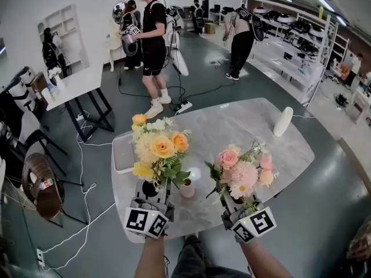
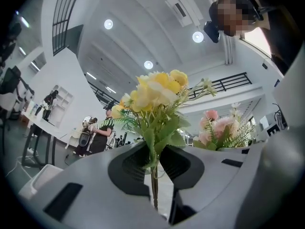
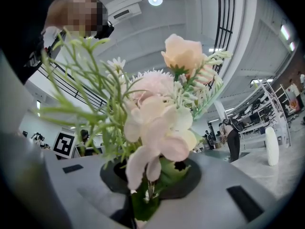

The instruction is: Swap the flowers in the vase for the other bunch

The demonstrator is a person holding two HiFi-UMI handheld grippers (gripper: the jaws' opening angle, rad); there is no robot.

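A yellow and orange bunch of flowers (image 1: 157, 148) stands upright in my left gripper (image 1: 155, 192), which is shut on its stems. In the left gripper view the thin stems (image 2: 154, 187) run between the two dark pads. My right gripper (image 1: 236, 202) is shut on the stems of a pink bunch (image 1: 242, 171), held upright at the same height. In the right gripper view the pink bunch (image 3: 159, 123) fills the middle above the jaws. A small pinkish vase (image 1: 187, 189) stands on the grey marble table (image 1: 232, 126) between the two grippers, with nothing in it.
A white rectangular tray (image 1: 123, 153) lies at the table's left edge. A tall white rounded object (image 1: 283, 121) stands near the far right edge. Beyond the table, people (image 1: 152, 39) stand on the floor among cables; a wicker chair (image 1: 40, 184) sits at the left.
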